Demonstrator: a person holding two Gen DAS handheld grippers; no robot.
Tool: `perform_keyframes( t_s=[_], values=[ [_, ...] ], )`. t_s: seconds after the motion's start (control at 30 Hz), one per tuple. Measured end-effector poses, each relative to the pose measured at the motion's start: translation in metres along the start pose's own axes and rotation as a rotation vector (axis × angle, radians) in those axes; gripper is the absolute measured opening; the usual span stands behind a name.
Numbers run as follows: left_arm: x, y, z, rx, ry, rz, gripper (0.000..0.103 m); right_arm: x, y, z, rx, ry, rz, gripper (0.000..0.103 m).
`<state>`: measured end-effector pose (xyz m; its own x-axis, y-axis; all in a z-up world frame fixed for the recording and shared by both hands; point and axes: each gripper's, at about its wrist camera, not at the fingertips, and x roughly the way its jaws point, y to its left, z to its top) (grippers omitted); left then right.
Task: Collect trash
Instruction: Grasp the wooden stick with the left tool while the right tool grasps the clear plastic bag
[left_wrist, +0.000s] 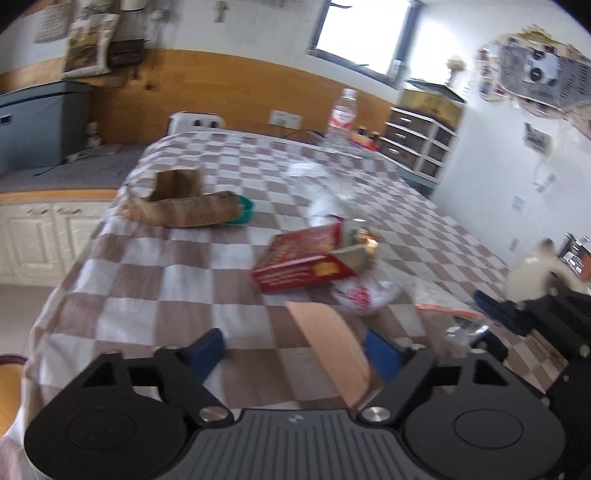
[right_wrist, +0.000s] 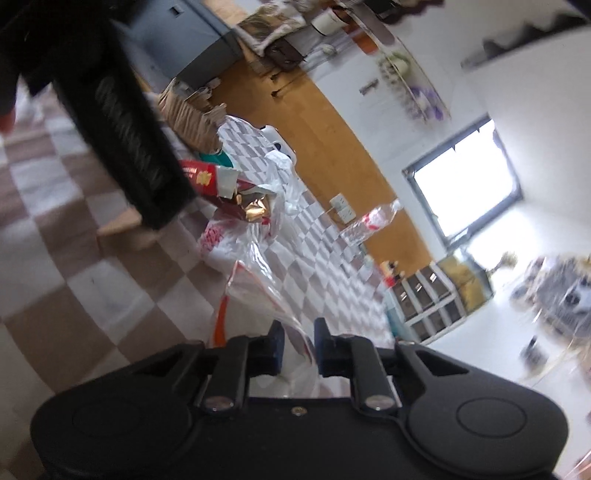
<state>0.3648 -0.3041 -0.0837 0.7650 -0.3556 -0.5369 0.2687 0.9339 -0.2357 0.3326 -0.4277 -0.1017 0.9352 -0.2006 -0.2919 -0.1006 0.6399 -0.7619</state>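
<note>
My left gripper (left_wrist: 295, 350) is open above the checkered tablecloth (left_wrist: 155, 280); a tan cardboard strip (left_wrist: 332, 354) lies between its fingers, close to the right one. Ahead lie a red box (left_wrist: 299, 262) with foil wrappers, a white plastic bag (left_wrist: 364, 295) and a clear bag with an orange edge (left_wrist: 447, 310). My right gripper (right_wrist: 298, 349) is shut on that clear plastic bag (right_wrist: 258, 288) and is tilted sideways. The red box (right_wrist: 207, 181) and white bag (right_wrist: 236, 240) lie beyond it. The left gripper's black body (right_wrist: 122, 122) crosses the right wrist view.
A torn brown paper bag (left_wrist: 181, 203) over a teal container (left_wrist: 243, 210) lies at the table's far left. A clear water bottle (left_wrist: 341, 118) stands at the far edge. Crumpled clear plastic (left_wrist: 325, 184) lies mid-table. Drawers (left_wrist: 417, 144) stand by the right wall.
</note>
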Motion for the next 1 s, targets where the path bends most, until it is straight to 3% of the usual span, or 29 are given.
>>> perform_keyframes(
  t_s=[0.2,0.3,0.47,0.67,0.83,0.9,1.0],
  values=[
    [0.013,-0.017,0.002,0.053,0.033,-0.034,0.056,-0.014,-0.02,0.001,0.187,0.031,0.054,0.008],
    [0.019,-0.024,0.003,0.074,0.043,-0.034,0.042,-0.021,-0.024,-0.003,0.248,0.05,0.054,0.007],
    [0.015,-0.022,0.003,0.093,0.077,-0.104,0.03,-0.034,-0.031,-0.005,0.337,0.081,0.076,0.007],
    [-0.008,-0.012,-0.008,0.159,0.113,-0.19,0.028,-0.051,-0.042,-0.009,0.481,0.093,0.124,0.007],
    [-0.033,-0.005,-0.018,0.314,0.141,-0.243,0.028,-0.065,-0.05,-0.012,0.579,0.09,0.16,0.006],
    [-0.044,-0.006,-0.022,0.38,0.152,-0.234,0.028,-0.07,-0.05,-0.013,0.592,0.089,0.156,0.006],
    [-0.049,-0.008,-0.025,0.399,0.158,-0.192,0.028,-0.077,-0.05,-0.013,0.623,0.092,0.147,0.006]
  ],
)
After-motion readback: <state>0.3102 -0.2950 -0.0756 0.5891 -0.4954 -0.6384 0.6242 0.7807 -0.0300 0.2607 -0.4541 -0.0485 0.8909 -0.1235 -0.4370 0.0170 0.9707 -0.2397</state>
